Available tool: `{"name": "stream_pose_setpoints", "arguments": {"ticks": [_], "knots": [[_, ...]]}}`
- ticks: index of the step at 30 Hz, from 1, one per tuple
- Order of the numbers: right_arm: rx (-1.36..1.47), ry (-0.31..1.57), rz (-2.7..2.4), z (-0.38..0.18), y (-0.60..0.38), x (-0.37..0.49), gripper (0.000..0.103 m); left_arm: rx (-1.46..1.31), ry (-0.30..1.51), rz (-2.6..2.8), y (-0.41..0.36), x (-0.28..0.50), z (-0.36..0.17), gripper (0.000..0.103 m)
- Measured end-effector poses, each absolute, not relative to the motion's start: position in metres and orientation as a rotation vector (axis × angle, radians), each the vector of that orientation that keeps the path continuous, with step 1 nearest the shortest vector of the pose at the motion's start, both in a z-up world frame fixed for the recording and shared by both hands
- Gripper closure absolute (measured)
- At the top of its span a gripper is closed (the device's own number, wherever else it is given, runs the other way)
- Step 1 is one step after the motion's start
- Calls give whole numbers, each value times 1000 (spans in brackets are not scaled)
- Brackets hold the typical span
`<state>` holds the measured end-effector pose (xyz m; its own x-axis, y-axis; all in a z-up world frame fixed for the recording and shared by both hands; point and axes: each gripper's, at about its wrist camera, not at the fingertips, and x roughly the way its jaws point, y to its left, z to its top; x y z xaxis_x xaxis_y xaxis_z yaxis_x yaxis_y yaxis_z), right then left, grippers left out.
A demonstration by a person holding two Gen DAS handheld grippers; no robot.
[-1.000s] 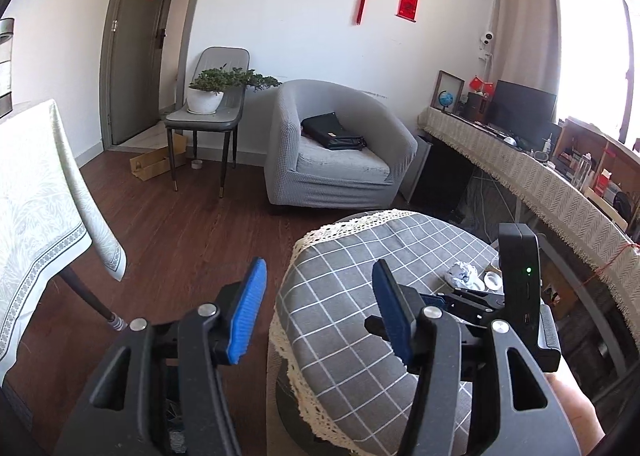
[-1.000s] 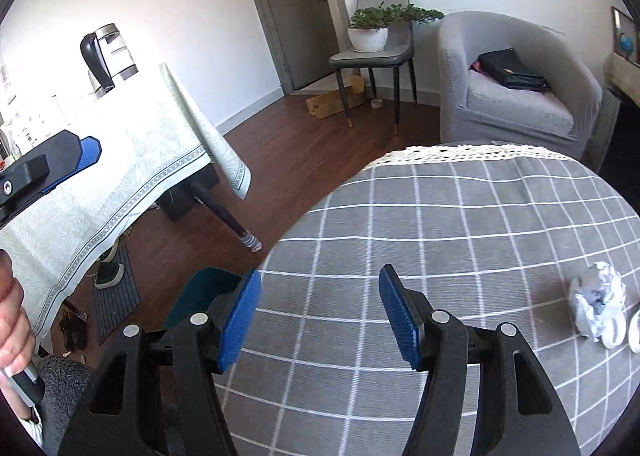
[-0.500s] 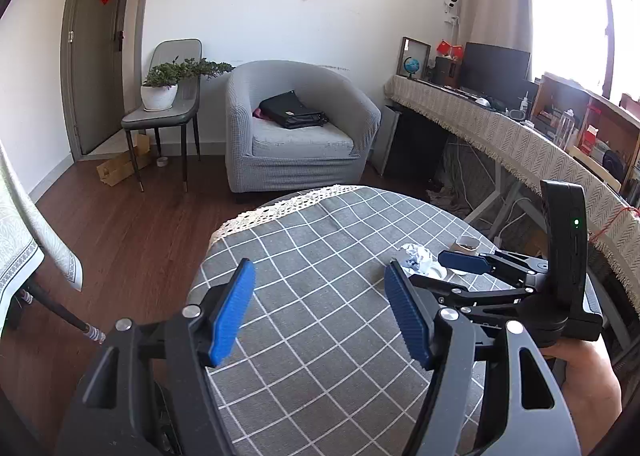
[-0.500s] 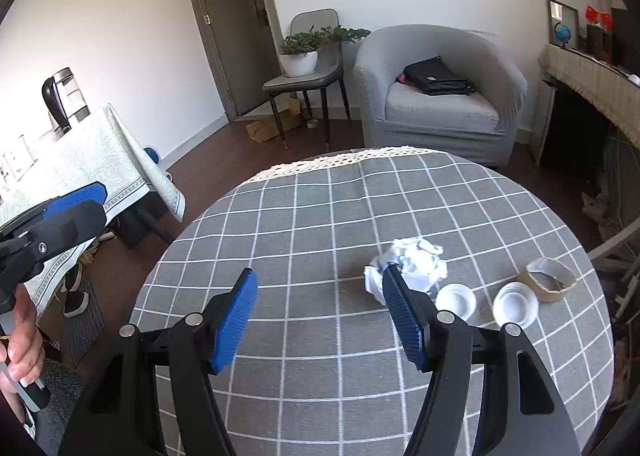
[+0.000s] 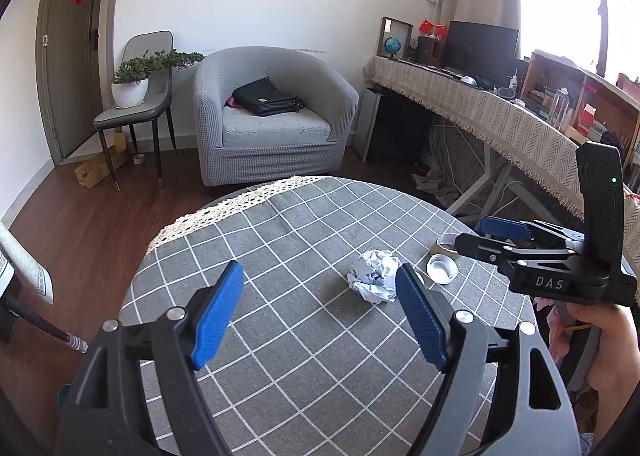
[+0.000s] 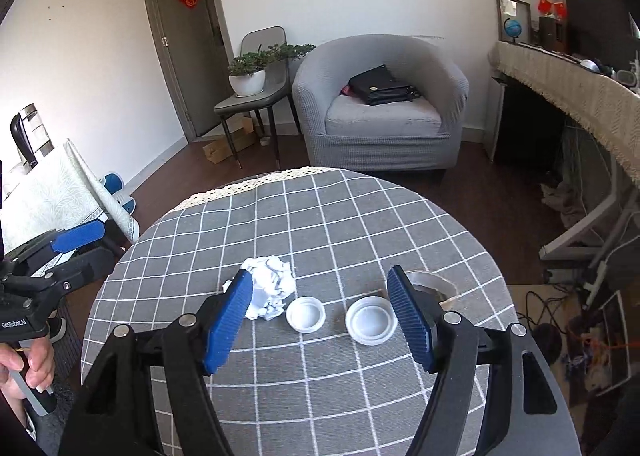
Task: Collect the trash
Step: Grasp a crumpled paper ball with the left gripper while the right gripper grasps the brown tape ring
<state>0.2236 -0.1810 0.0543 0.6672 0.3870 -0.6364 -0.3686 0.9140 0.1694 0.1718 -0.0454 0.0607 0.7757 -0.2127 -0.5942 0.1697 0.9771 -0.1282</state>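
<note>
Both sets of tongs, left tongs (image 5: 320, 312) and right tongs (image 6: 320, 312), hover spread apart and empty above the round checked surface (image 6: 360, 215), where a crumpled paper ball (image 6: 270, 288) lies just beside two white lids (image 6: 306, 314), so a careless closing could nudge a lid over the edge.

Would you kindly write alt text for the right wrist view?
The open right gripper hovers over a round table with a grey checked cloth, above a crumpled paper ball, two white plastic lids and a tape roll.

Crumpled paper (image 6: 269, 288) lies left of two lids (image 6: 306, 314) on the table (image 6: 360, 223).
</note>
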Motion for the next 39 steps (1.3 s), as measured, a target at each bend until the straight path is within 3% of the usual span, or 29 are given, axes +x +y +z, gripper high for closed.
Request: {"name": "stream_pose_setpoints", "arguments": {"ticks": [19, 29, 39], "knots": [[61, 822, 373, 18, -253, 272, 29, 1, 792, -283, -113, 246, 9, 22], [84, 864, 455, 5, -247, 279, 29, -23, 850, -279, -119, 262, -11, 52], [113, 910, 473, -5, -235, 287, 28, -58, 826, -275, -108, 258, -8, 54]]}}
